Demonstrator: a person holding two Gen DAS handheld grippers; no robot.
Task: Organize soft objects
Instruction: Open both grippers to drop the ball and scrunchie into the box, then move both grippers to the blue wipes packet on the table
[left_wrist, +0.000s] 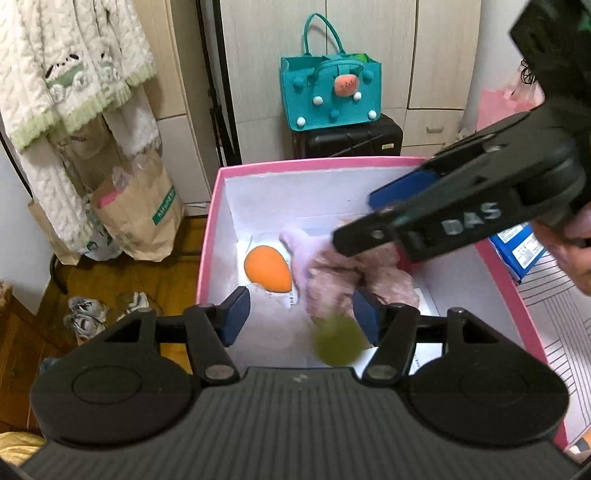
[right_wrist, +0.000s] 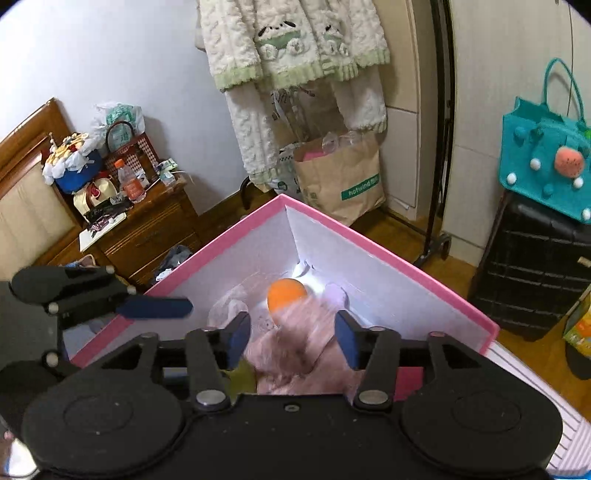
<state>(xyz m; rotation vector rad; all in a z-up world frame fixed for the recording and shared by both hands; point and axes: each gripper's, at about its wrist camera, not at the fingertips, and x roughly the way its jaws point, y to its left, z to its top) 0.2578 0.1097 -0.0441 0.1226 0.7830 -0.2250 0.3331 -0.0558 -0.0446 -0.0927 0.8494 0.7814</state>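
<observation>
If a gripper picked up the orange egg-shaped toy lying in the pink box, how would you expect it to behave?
The orange egg-shaped toy looks smooth and rounded, so it may roll or slip from the pads. It lies loose on the floor of the pink box, so a nudge would probably shift it easily. It is probably light and squashy.

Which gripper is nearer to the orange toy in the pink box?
Left, though only by a little. The left gripper hangs open just before the orange toy in the pink box. The right gripper is open over the pink plush, with the orange toy beyond it.

You're in a home bedroom — a wooden headboard (right_wrist: 26, 184), a cluttered nightstand (right_wrist: 147, 225), a fleecy robe (right_wrist: 295, 55) hanging, a suitcase (right_wrist: 535, 273).
</observation>
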